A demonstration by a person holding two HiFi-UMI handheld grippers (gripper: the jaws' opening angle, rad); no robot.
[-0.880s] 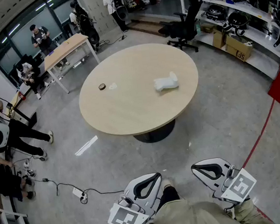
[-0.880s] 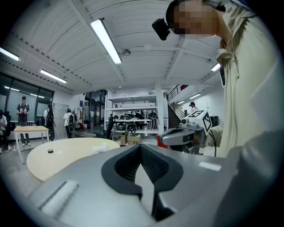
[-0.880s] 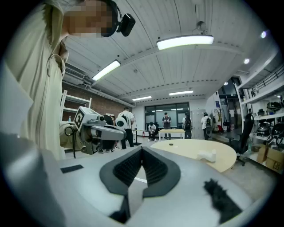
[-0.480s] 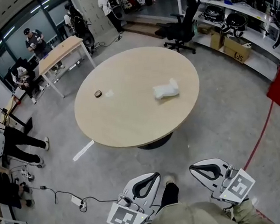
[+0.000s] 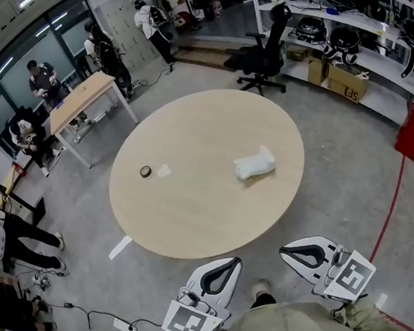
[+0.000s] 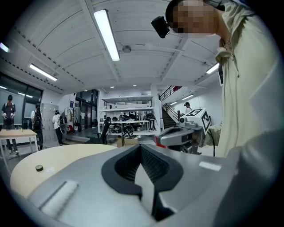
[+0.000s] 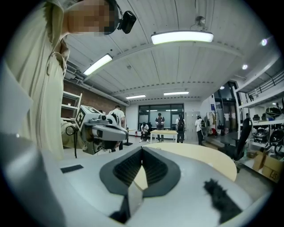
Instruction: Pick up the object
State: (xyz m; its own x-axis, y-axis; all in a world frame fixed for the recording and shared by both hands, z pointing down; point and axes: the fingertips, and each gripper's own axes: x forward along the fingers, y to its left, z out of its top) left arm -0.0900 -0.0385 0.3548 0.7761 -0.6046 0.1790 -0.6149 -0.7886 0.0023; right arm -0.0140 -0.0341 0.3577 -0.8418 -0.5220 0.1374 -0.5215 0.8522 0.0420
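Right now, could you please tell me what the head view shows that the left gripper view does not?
Only the head view: the white bundle lying on the round table. Only the left gripper view: the ceiling light strip overhead. Both: the round table, the small dark disc on it, and the right gripper.

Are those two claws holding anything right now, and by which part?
Nothing is held. The left gripper and right gripper are both shut and empty; the white object lies untouched on the round table.
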